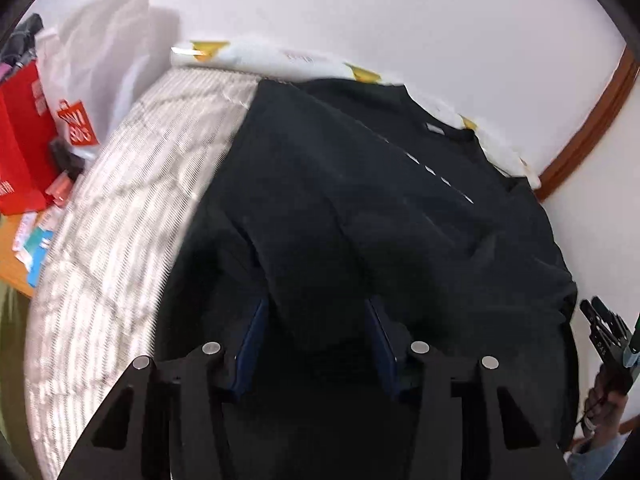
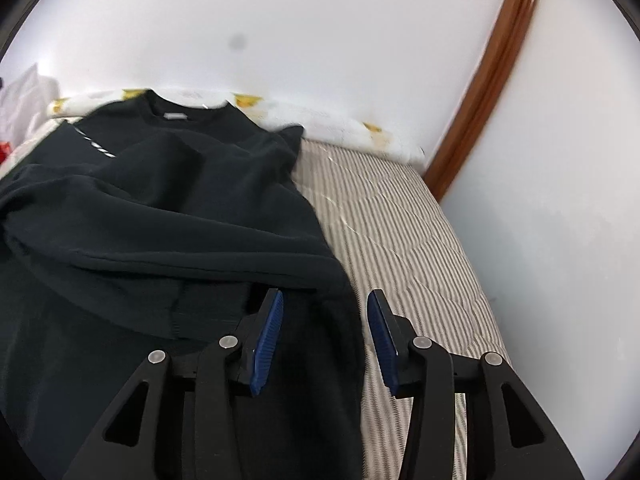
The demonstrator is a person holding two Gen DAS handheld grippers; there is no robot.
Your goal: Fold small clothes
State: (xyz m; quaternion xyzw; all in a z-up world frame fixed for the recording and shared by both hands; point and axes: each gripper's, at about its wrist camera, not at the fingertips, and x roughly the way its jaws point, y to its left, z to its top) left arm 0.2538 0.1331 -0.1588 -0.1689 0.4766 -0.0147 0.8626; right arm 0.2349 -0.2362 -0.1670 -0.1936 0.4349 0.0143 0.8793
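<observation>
Both tongs part-open: left gripper [image 1: 316, 308] straddles fold of black sweatshirt [image 1: 360, 184], pad contact unclear in dark; right gripper [image 2: 326, 320] empty over hem. Sweatshirt lies half-folded on striped mattress [image 2: 400, 232]. Regrip both hem corners level before folding up.

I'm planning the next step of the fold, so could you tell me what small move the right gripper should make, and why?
Probably close the right gripper on the shirt hem: its jaws stand open astride the hem edge, pads not pressing, and the shirt lies only half folded on the bed.
</observation>
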